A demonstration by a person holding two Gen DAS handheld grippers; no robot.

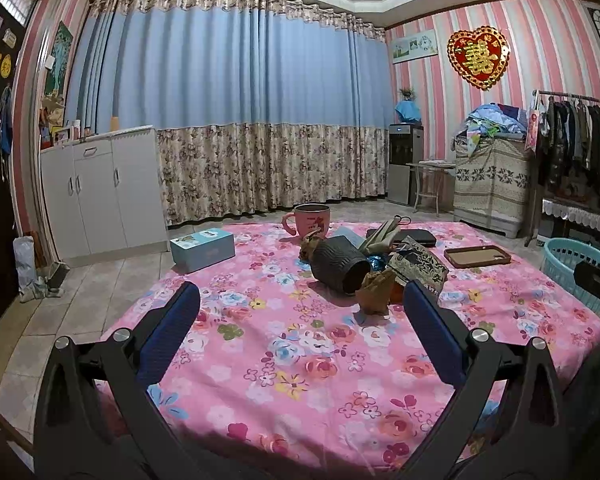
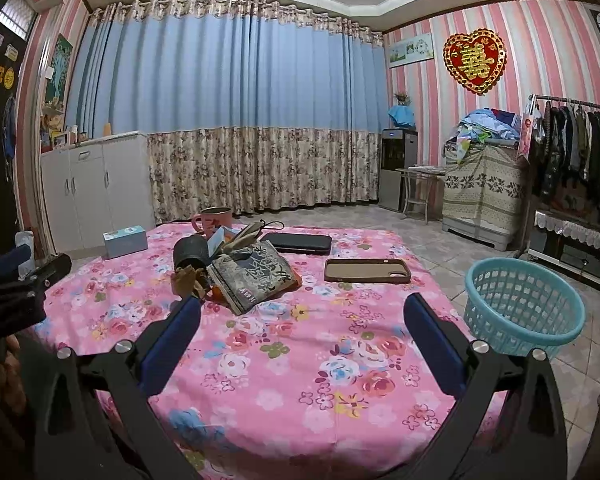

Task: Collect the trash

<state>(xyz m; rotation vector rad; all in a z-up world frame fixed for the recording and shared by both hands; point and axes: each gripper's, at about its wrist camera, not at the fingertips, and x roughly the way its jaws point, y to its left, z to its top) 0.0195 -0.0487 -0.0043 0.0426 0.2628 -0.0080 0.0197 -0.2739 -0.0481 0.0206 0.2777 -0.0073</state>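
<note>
Left claw (image 1: pixel 300 304) and right claw (image 2: pixel 300 312) both spread wide, empty, above the pink floral table (image 2: pixel 292 368). Beyond: crumpled brown trash (image 1: pixel 376 288) against a tipped dark cup (image 1: pixel 340 264); teal basket (image 2: pixel 524 312) on floor, right.

– What lies on the flowered cloth over the desk (image 1: pixel 300 360)?
– A dark cup (image 1: pixel 340 266) on its side, mouth toward the camera. A crumpled brown wrapper (image 1: pixel 376 290) sits just beside its rim, and a printed packet (image 1: pixel 420 268) is near it on the right.
– And farther back?
– A pink mug (image 1: pixel 310 220), upright. A blue tissue box (image 1: pixel 202 249) at the left edge, a brown phone case (image 1: pixel 477 256) on the right.
– The left tongs (image 1: pixel 302 300)?
– Spread wide, holding nothing, above the cloth. A turquoise basket (image 1: pixel 572 264) stands on the floor at right.
</note>
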